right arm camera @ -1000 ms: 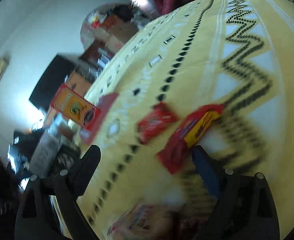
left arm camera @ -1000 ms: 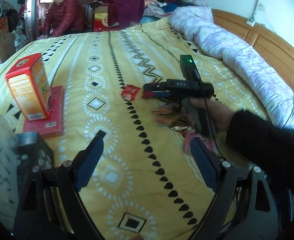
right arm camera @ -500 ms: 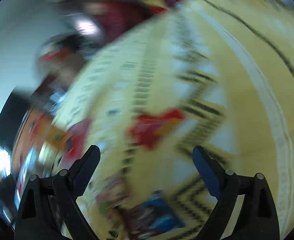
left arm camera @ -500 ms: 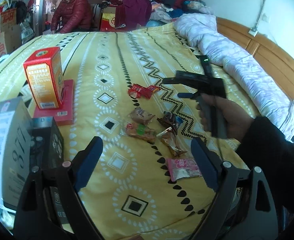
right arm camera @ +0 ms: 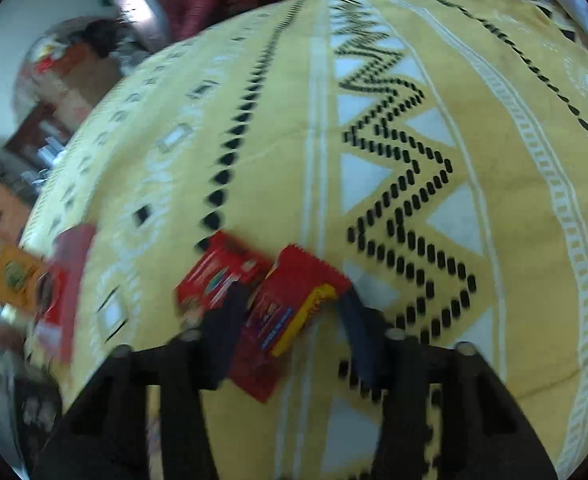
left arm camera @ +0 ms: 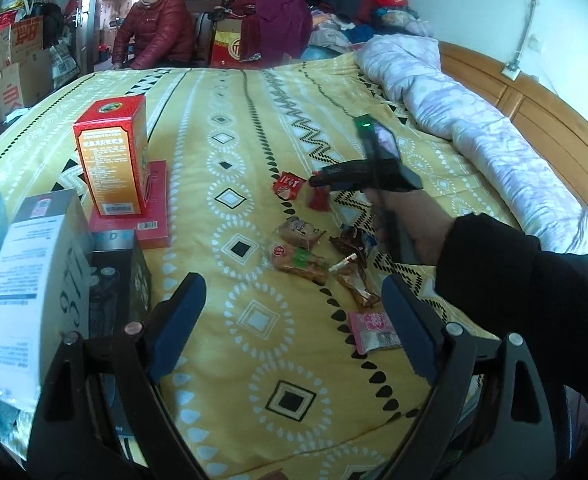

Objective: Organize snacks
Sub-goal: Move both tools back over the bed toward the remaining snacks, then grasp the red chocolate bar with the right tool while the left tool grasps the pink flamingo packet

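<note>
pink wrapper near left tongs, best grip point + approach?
Take the pink wrapper across its short width at mid-body, coming from above. It lies flat on the bedspread with bare cloth on both long sides; the left tongs are open.

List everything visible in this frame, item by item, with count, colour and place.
Snack packets: about seven, red, brown, pink; loose on the bedspread, among them a pink packet nearest and a red-and-yellow packet between the right gripper's fingers.
Upright box: one, red-orange; standing on the flat box.
Flat box: one, red; left on the bedspread.
Dark boxes: at least two, black and grey; near left edge.
Rolled quilt: one, lilac; right side by the headboard.
Seated woman: one, red jacket; beyond the bed.
Left gripper: open, empty.
Right gripper: around the red-and-yellow packet.
</note>
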### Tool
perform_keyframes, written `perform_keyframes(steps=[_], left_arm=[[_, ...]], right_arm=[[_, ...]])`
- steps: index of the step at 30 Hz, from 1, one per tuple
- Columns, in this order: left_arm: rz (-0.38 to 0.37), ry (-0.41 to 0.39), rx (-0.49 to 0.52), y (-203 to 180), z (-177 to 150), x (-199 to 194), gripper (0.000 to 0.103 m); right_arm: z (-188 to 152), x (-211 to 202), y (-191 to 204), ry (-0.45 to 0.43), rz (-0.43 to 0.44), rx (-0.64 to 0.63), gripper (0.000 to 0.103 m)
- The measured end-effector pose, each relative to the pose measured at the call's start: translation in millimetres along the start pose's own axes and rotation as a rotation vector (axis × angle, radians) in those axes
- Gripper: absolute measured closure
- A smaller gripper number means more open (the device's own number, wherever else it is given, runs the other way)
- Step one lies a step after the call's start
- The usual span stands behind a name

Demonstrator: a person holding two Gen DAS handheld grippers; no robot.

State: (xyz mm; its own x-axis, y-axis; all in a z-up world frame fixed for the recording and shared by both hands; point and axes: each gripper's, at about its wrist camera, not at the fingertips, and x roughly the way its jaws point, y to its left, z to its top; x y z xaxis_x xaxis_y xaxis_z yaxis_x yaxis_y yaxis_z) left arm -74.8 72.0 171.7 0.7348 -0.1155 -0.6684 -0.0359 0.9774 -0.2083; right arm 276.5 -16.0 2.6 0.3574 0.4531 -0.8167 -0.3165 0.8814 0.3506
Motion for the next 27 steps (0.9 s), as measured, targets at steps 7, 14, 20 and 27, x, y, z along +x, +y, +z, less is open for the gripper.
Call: perform_keyframes(steps=[7, 14, 20, 27], left_arm=[[-0.086, 0.065, -0.002, -20, -19, 10, 0.013], [-0.145, 0.253, 0.037, -45, -51, 84, 0.014], [-0.117, 0.377, 0.079, -55, -62, 149, 0.014], [-0.487, 0.441, 0.076, -86, -68, 137, 0.017]], right_arm=[[-63, -136, 8, -0.128, 0.088, -0.118, 0.073], [-190, -202, -37, -0.018, 0.060, -0.078, 0.073], [-238, -190, -63, 0.039, 0.014, -0.004, 0.055], [-243, -201, -78, -0.002, 0.040, 0.047, 0.046]])
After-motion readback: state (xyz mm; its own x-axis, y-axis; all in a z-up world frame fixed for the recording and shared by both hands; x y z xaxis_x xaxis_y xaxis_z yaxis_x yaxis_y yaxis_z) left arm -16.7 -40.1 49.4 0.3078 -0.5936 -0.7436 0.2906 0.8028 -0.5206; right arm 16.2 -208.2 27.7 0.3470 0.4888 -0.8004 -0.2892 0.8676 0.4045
